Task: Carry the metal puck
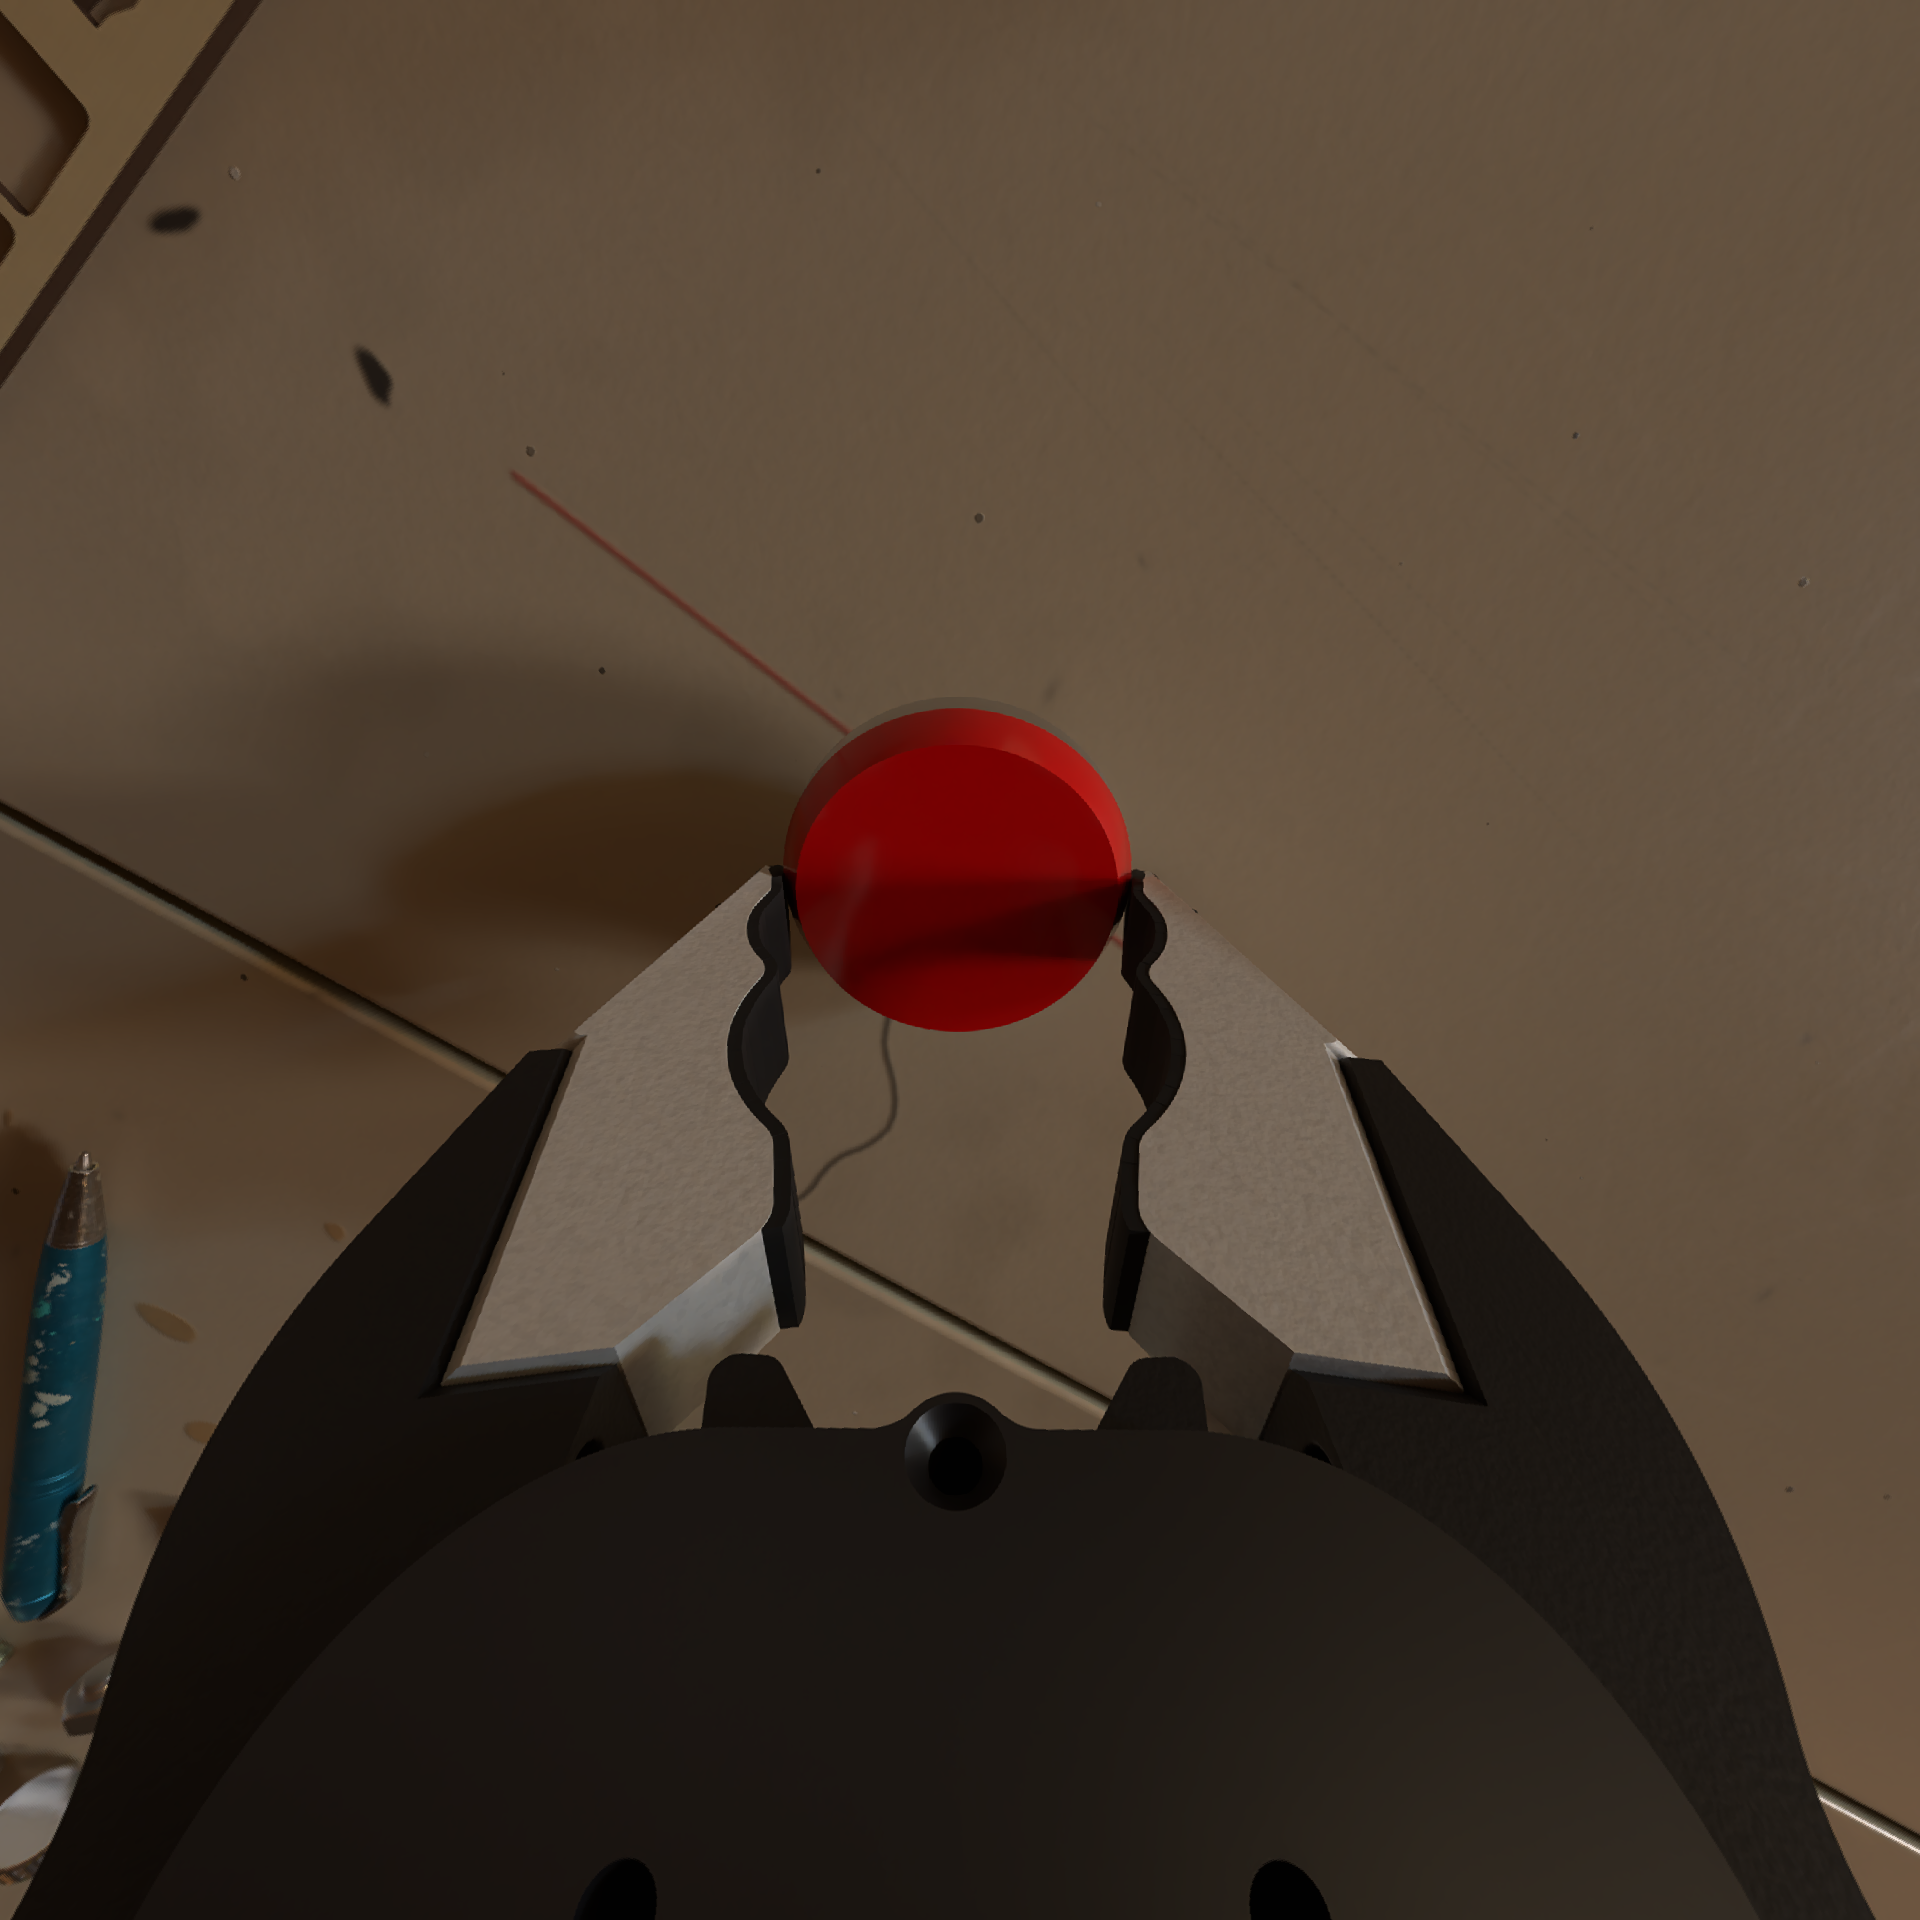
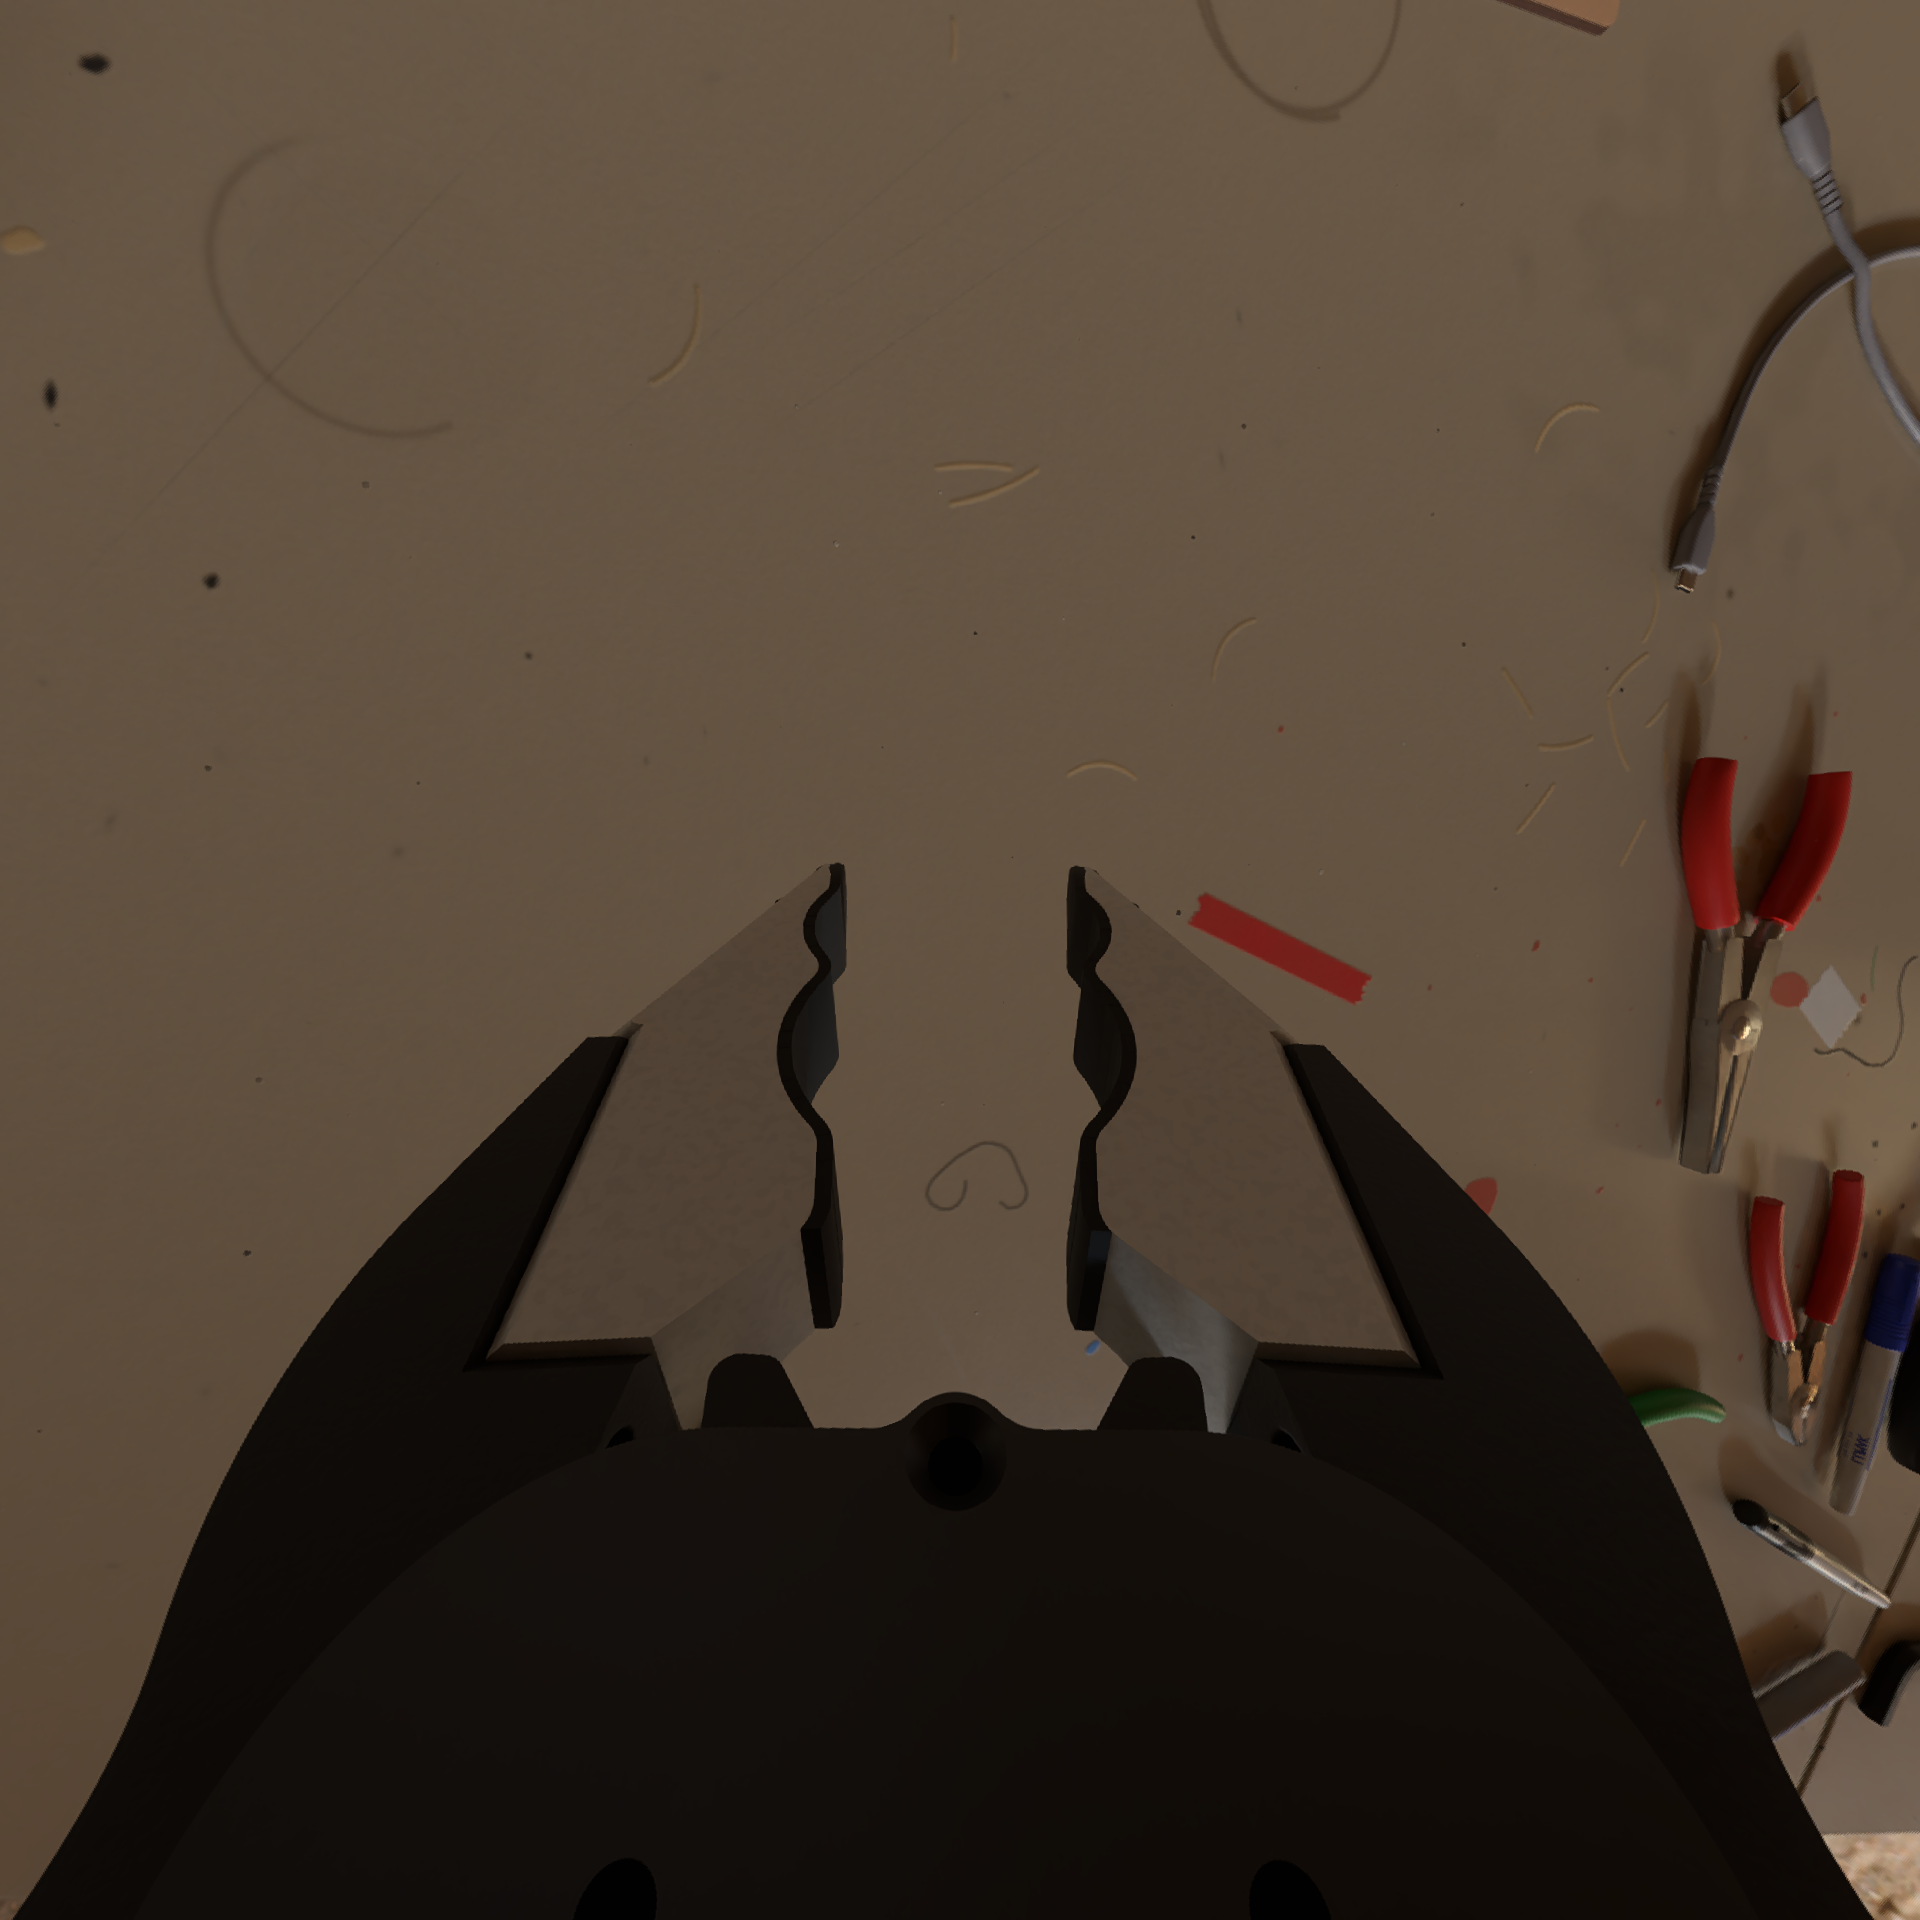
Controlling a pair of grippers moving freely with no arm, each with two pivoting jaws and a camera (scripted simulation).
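The metal puck (image 1: 956, 831) is a red flat disc. In the left wrist view it sits between the tips of my left gripper (image 1: 956, 883), which is shut on it, one fingertip touching each side of its rim. Its flat face is turned toward the camera. Its shadow falls on the brown table (image 1: 1351, 416) off to the left, so it seems held clear of the surface. My right gripper (image 2: 956, 883) is open and empty, above bare brown table (image 2: 623, 520). The puck does not show in the right wrist view.
A blue pen (image 1: 52, 1392) lies at the lower left and a wooden cut-out board (image 1: 62, 156) at the top left. At the right edge of the right wrist view lie red-handled pliers (image 2: 1756, 935), smaller pliers (image 2: 1808, 1309), a marker (image 2: 1875, 1382), a grey cable (image 2: 1787, 343) and a red tape strip (image 2: 1280, 948).
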